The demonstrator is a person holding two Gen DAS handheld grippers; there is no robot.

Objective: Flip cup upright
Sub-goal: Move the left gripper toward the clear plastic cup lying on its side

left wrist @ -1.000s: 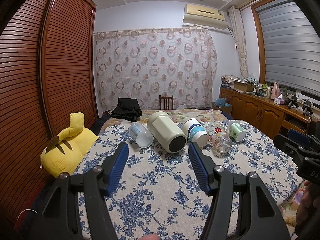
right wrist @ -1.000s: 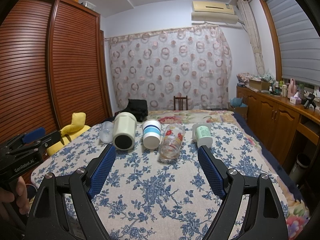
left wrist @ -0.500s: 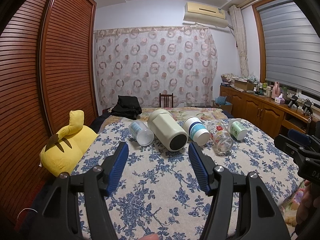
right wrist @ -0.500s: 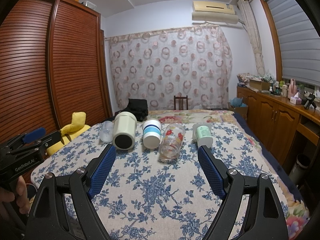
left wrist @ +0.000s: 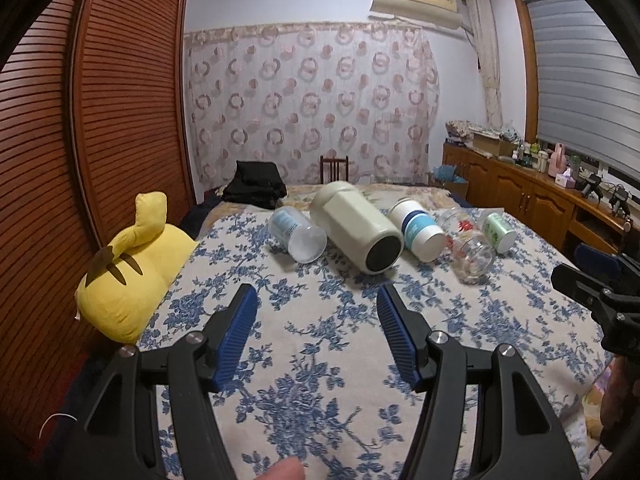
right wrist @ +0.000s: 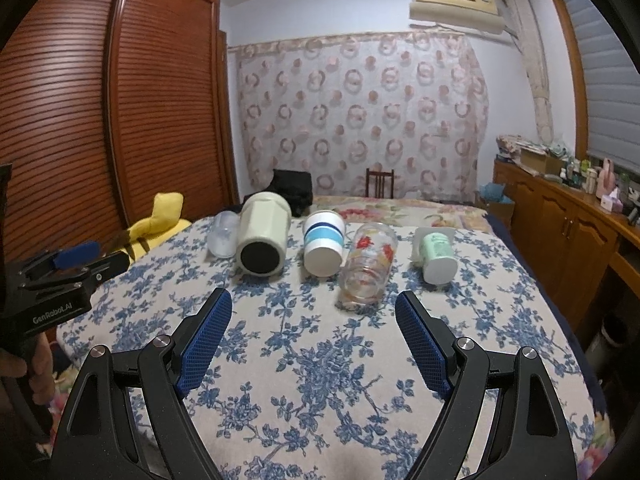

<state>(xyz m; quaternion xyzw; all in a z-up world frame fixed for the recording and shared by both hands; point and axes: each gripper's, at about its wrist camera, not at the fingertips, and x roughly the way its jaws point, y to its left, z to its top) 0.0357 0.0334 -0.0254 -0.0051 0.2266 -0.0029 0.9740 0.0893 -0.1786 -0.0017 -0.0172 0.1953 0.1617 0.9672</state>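
Observation:
Several cups lie on their sides in a row on the floral bedspread (left wrist: 312,344): a clear plastic cup (left wrist: 298,233), a big cream mug (left wrist: 358,232), a white cup with blue bands (left wrist: 418,229), a glass with red flowers (left wrist: 470,243) and a white-green cup (left wrist: 498,230). The right wrist view shows the same row: clear cup (right wrist: 224,233), cream mug (right wrist: 263,236), banded cup (right wrist: 323,242), glass (right wrist: 368,264), white-green cup (right wrist: 437,250). My left gripper (left wrist: 316,320) is open and empty, short of the cream mug. My right gripper (right wrist: 314,330) is open and empty, short of the glass.
A yellow plush toy (left wrist: 132,276) lies at the bed's left edge beside a wooden louvred wardrobe (left wrist: 120,120). A black bag (left wrist: 256,184) sits at the far end. A wooden cabinet (right wrist: 568,232) with clutter runs along the right wall.
The left gripper has risen and tilted a little; the cups sit slightly lower and nearer in its view. The right gripper's view has shifted slightly. Both stay open.

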